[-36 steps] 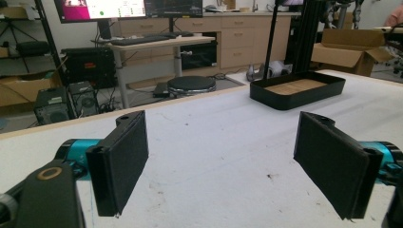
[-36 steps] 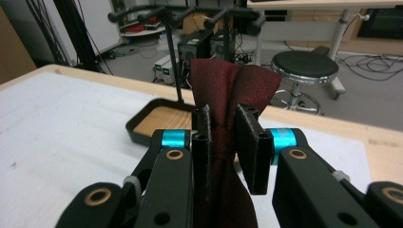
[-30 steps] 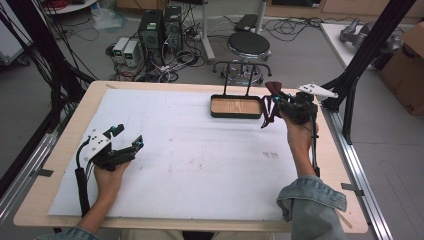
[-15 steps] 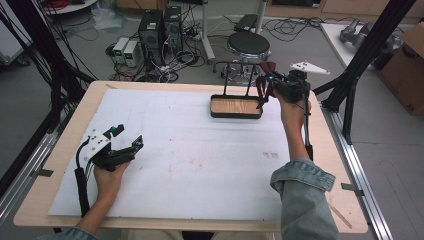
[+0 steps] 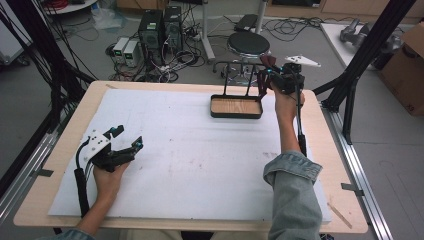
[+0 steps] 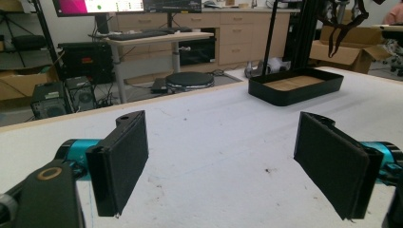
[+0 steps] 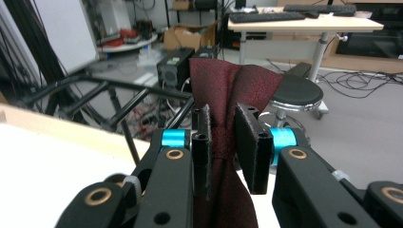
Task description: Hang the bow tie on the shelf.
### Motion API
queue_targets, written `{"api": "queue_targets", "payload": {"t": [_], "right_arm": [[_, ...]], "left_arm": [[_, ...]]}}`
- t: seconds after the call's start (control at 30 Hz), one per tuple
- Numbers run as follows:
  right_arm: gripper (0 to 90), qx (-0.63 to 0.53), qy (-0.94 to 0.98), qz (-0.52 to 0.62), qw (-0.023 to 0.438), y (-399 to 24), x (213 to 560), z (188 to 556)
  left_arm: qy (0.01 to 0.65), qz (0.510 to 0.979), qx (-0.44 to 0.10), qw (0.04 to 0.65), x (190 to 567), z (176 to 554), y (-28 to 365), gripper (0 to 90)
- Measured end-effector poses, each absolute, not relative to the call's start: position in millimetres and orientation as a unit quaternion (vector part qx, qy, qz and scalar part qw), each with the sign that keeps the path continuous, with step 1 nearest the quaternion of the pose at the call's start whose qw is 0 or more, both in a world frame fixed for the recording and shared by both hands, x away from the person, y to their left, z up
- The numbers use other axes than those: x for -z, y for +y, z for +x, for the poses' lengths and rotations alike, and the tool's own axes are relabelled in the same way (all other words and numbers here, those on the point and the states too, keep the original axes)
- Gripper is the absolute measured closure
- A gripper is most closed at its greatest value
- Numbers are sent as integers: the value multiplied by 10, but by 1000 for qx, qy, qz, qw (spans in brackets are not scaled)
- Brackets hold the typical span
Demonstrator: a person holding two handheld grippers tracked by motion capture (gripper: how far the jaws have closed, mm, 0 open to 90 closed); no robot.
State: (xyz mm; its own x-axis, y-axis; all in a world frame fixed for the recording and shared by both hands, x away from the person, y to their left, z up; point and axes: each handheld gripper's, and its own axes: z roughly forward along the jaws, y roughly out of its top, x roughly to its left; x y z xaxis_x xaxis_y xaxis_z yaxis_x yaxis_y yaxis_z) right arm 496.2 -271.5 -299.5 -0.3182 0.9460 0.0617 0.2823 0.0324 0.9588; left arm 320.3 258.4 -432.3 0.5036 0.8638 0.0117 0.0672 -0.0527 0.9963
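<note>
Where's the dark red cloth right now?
The dark red cloth is clamped in the right gripper, held up at the table's far right edge, just beyond the black tray.

The pale wooden counter (image 5: 320, 150) carries a white sheet (image 5: 200, 165) and stands on a grey floor (image 5: 390, 150) strewn with black cables (image 5: 295, 25). Beyond its far edge sit two black computer towers (image 5: 160, 27) and a round black stool (image 5: 248, 44). Black metal frame posts (image 5: 370, 55) rise at the sides. A brown cardboard box (image 5: 407, 70) stands at the right. Farther back are light wooden drawer cabinets (image 6: 223, 33) and a desk with a dark keyboard (image 6: 138, 34).
</note>
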Motion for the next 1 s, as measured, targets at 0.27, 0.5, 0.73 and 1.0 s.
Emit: {"api": "queue_targets", "payload": {"t": [0.27,0.5,0.73,1.0], "right_arm": [[768,-491,625,511,329,-2869,3019,4970],[768,-484,630,518,318,-2859,3069,4982],[767,-487,624,526,311,-2871,3113,5013],[767,-490,617,535,304,-2898,3120,5010]], "left_arm": [[362,641,-342,584,4324,3200,2583,190],[362,641,-341,585,4324,3199,2581,190],[361,642,-340,585,4324,3198,2584,190],[360,641,-340,586,4326,3200,2577,190]]}}
